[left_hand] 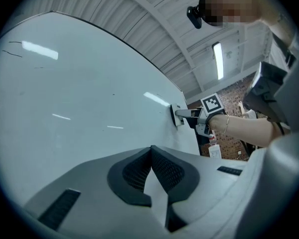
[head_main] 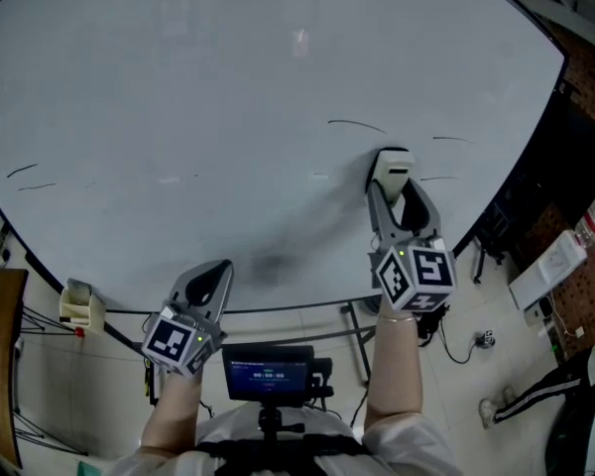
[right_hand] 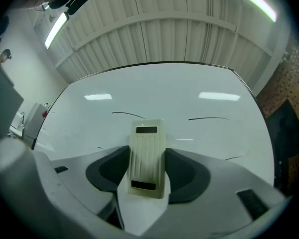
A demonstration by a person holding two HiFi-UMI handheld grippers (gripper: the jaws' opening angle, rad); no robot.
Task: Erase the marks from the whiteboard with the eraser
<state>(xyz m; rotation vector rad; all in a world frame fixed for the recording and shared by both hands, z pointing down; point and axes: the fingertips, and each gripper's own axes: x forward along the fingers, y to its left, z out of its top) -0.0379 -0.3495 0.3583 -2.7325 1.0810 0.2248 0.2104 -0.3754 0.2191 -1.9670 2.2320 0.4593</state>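
Right claw (right_hand: 147,169) is closed narrow on the eraser (right_hand: 148,148), pads on its two long sides. The eraser is a pale ribbed block, long axis in line with the claw and pointing up the whiteboard (head_main: 228,87). In the left gripper view its face looks pressed to the board, but it shows small there, so contact is a judgement. Left claw (left_hand: 152,171) is shut tip to tip on nothing, low by the board's bottom edge, well apart from the eraser. Marks: a curved stroke (head_main: 357,124) just beyond the eraser's far end and slightly left; a short stroke (head_main: 451,139) up and to the right; a thin stroke (head_main: 436,178) beside the eraser on the right. Faint dashes (head_main: 22,171) sit at the far left edge, nearer the left claw, which carries no eraser. Judgement: the next sweep runs forward along the eraser's long axis to the curved stroke, and the right hand is the one placed for it. Grey patch (head_main: 270,264) between the claws may be smear or shadow; cannot tell. Anything under the eraser is hidden. The head view cuts off the board's top.
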